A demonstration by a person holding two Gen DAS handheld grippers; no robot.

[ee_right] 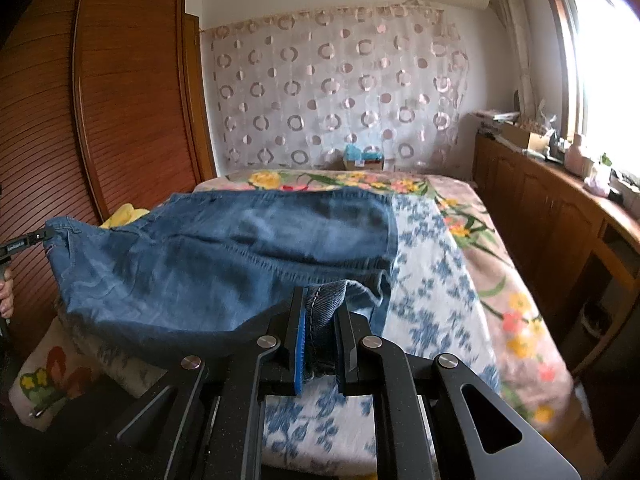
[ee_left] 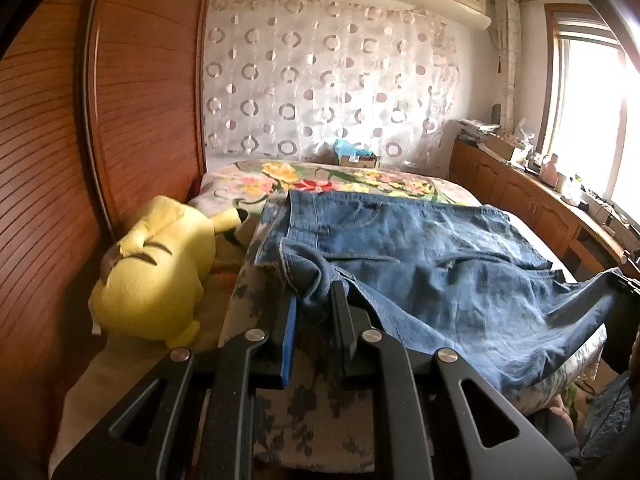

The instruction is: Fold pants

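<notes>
Blue denim pants lie across the bed, with their near edge lifted off the cover. My left gripper is shut on a bunched fold of denim at the pants' left near corner. In the right wrist view the pants hang stretched between both tools. My right gripper is shut on a stitched hem, the denim pinched between the blue pad and the black finger. The right gripper shows at the far right edge of the left wrist view, and the left gripper at the far left edge of the right wrist view.
A yellow plush toy lies left of the pants against the wooden wardrobe. The bed's floral cover stretches to the right. A low wooden cabinet with clutter runs under the window. A box sits at the bed's far end.
</notes>
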